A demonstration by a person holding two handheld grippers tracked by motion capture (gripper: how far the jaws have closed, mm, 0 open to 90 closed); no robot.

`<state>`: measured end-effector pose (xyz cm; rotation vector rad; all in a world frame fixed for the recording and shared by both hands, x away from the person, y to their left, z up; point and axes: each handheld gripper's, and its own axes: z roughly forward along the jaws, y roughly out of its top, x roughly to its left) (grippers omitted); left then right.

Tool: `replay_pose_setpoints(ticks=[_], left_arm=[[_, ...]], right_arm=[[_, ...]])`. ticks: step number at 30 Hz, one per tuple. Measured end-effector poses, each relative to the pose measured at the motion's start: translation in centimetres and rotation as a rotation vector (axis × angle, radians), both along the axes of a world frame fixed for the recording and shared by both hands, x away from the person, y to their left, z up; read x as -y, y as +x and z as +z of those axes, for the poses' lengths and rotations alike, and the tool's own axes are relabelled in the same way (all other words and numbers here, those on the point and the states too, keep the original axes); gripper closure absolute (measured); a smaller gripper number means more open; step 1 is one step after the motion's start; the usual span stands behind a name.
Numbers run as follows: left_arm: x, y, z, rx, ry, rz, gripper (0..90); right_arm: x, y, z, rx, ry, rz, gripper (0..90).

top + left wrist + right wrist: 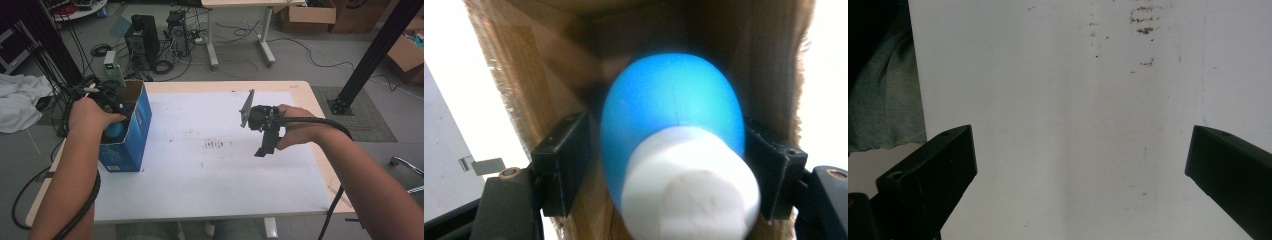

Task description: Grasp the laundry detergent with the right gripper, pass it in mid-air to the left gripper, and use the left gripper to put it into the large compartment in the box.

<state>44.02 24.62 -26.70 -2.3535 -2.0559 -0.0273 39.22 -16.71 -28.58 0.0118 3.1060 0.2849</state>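
A blue bottle (674,110) with a white cap (689,185) sits blurred between the jaws of my left gripper (666,165), inside an open blue cardboard box (127,142). A thin gap shows between the left pad (564,165) and the bottle, so the jaws stand open around it. In the high view the left gripper (112,115) reaches into the box's top at the table's left edge, with the bottle (116,130) just visible inside. My right gripper (262,150) hangs above the white sheet (210,180) right of centre, pointing down. Its jaws (1080,160) are wide open and hold nothing.
Brown stain marks (215,145) dot the sheet's middle. Beyond the table stand computer towers (142,37), cables, another desk and cardboard boxes (307,15). A black post (375,55) rises at the right, and a white cloth (17,102) lies at the left.
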Motion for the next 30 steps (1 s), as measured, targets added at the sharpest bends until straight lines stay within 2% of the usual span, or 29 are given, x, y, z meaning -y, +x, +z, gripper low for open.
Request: replay_pose_setpoints(ticks=[8,19,23,30], left_arm=[[0.3,-0.2,1.9,0.015,-0.007,-0.009,22.4],[0.9,-0.5,4.5,0.047,0.015,-0.027,21.5],[1.0,-0.4,5.4,0.043,0.015,-0.016,16.3],[1.6,-0.3,7.5,0.072,0.029,-0.024,15.2]], right_arm=[[0.1,0.0,0.0,0.003,0.004,0.001,0.0],[0.2,0.1,0.3,0.009,0.019,-0.002,0.0],[0.3,0.1,0.4,0.010,0.020,-0.002,0.0],[0.3,0.1,0.5,0.010,0.017,-0.006,0.0]])
